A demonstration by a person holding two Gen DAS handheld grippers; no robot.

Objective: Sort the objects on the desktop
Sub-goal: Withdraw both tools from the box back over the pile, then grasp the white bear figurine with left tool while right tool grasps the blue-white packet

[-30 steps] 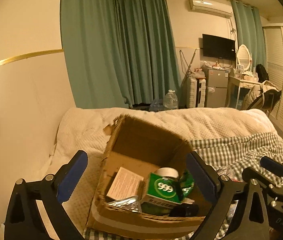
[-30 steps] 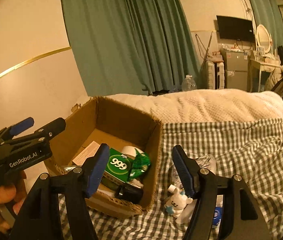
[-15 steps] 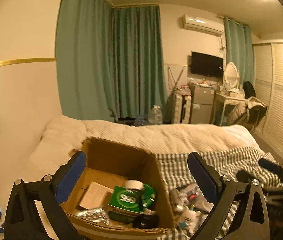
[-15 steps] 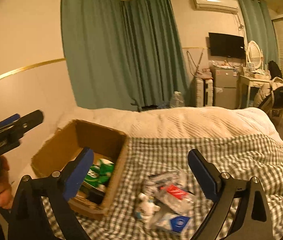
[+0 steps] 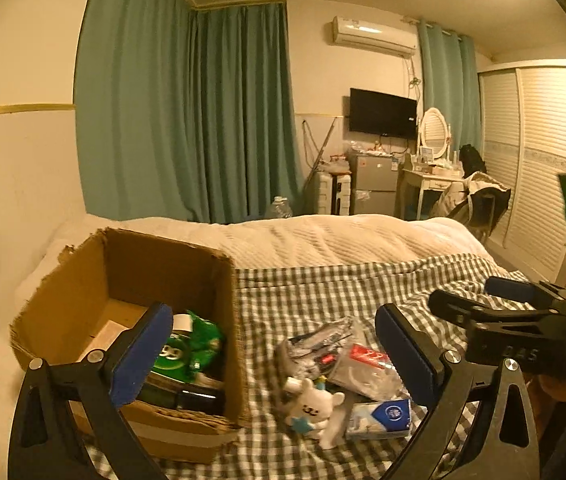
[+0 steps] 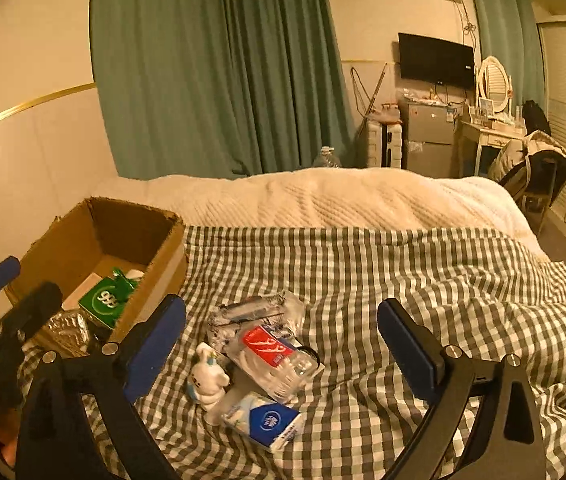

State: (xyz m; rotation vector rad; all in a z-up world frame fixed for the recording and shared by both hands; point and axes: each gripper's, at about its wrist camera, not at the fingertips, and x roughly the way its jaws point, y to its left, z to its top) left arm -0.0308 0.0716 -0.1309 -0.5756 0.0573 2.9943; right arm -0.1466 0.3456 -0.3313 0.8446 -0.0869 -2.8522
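Observation:
A brown cardboard box (image 5: 83,280) (image 6: 83,236) stands on the checked bedspread at the left, holding a green "999" carton (image 6: 103,300), a foil blister pack (image 6: 65,326) and other items. To its right lies a small pile: a white plush figure (image 6: 207,384) (image 5: 315,404), a clear bag with a red label (image 6: 271,350) (image 5: 363,364), a blue-and-white tissue pack (image 6: 267,420) (image 5: 383,416) and a silvery packet (image 6: 251,310). My left gripper (image 5: 275,348) stands open over the box's right wall and the pile. My right gripper (image 6: 283,344) stands open above the pile, with nothing between its pads.
The checked cover (image 6: 403,280) stretches to the right, with a cream blanket (image 6: 323,196) behind it. A wall runs along the left of the box. Green curtains, a television, a small fridge and a dressing table stand far beyond the bed.
Both grippers have drawn back from the box and shifted right, so the pile now lies between their fingers. The right gripper's jaws have spread wider than a second ago.

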